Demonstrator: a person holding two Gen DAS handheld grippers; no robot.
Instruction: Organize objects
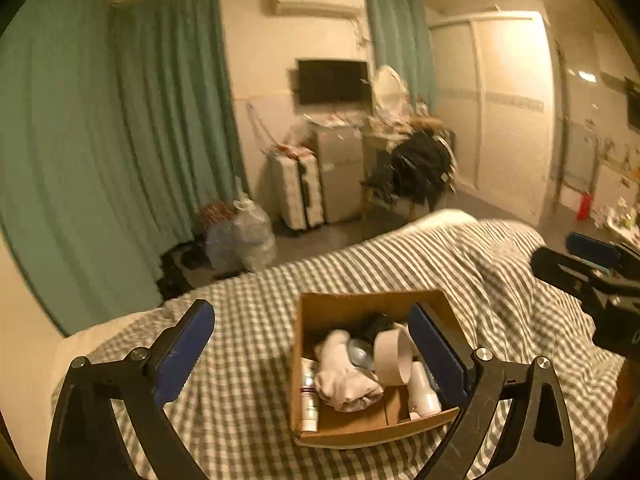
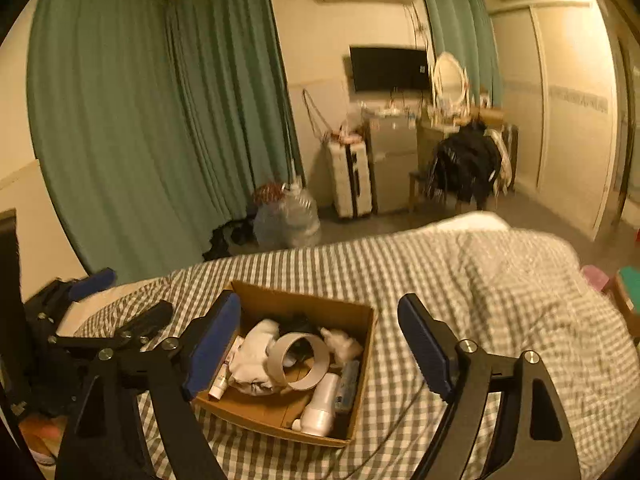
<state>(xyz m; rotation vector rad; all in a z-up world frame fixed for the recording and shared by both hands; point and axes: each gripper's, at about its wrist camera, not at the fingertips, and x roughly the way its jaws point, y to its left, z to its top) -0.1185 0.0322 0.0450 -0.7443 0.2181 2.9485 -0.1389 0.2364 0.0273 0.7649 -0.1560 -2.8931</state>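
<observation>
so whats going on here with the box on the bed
A person holds two handheld grippers above a cardboard box on a checked bedspread. The left gripper and right gripper are both open and empty. The box already holds a tape roll, white cloth, a white bottle and a small tube.
</observation>
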